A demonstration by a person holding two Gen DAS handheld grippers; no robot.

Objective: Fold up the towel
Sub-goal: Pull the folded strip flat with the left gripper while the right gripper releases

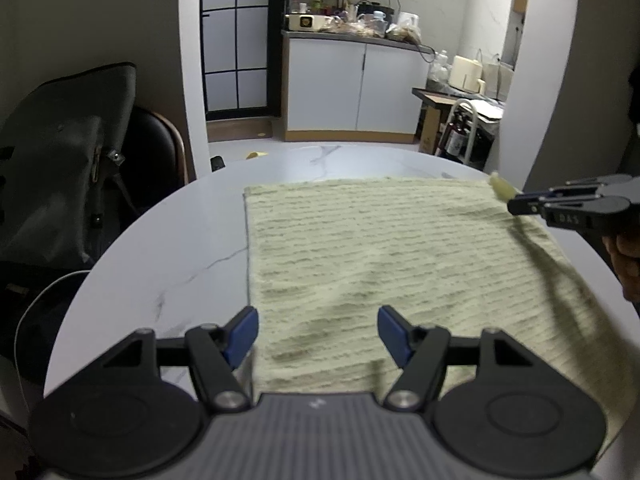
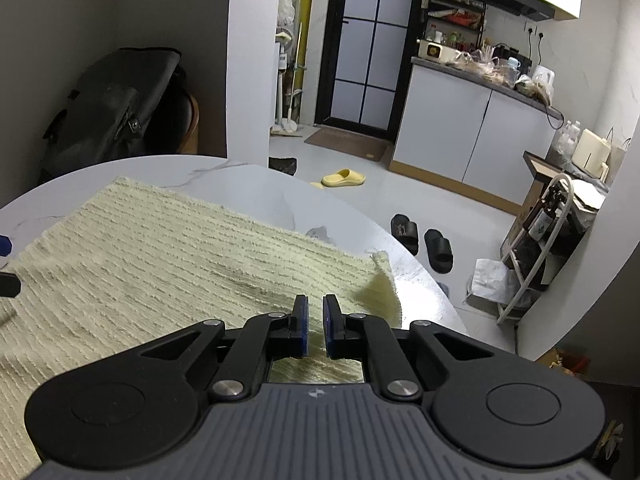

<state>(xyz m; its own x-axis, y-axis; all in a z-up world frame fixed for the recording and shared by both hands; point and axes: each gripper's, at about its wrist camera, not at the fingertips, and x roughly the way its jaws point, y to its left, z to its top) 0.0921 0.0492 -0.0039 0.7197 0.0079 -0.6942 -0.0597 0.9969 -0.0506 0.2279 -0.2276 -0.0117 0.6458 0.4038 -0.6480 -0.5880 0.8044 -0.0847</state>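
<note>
Towel (image 1: 360, 248): pale yellow-green, ribbed weave, spread flat over most of the round white marble-pattern table (image 1: 168, 264). Its left edge runs straight along bare tabletop; the near edge lies just under the left gripper.

Left gripper (image 1: 318, 334): jaws well apart, blue pads (image 1: 242, 334) standing either side of the towel's near edge. Nothing is pinched between them. The left pad sits about over the towel's near-left corner; the towel below looks blurred there.

Right gripper (image 2: 315, 326): jaws nearly together, only a thin slit between the blue pads. In its own view no cloth shows in that slit. In the left wrist view the same gripper (image 1: 516, 204) is seen side-on at the towel's far right corner, with a small pale tuft of towel sticking out past its tip and a ridge of cloth drawn up toward it, so it reads as clamped on that corner. In the right wrist view a corner (image 2: 380, 276) just ahead of the jaws is raised and curled off the table.

A person's hand (image 1: 624, 256) grips the right gripper's handle at the frame edge.

Surroundings: dark bag (image 1: 68, 152) on a chair left of the table; yellow slipper (image 2: 344, 178) and black slippers (image 2: 420, 240) on the floor beyond.
</note>
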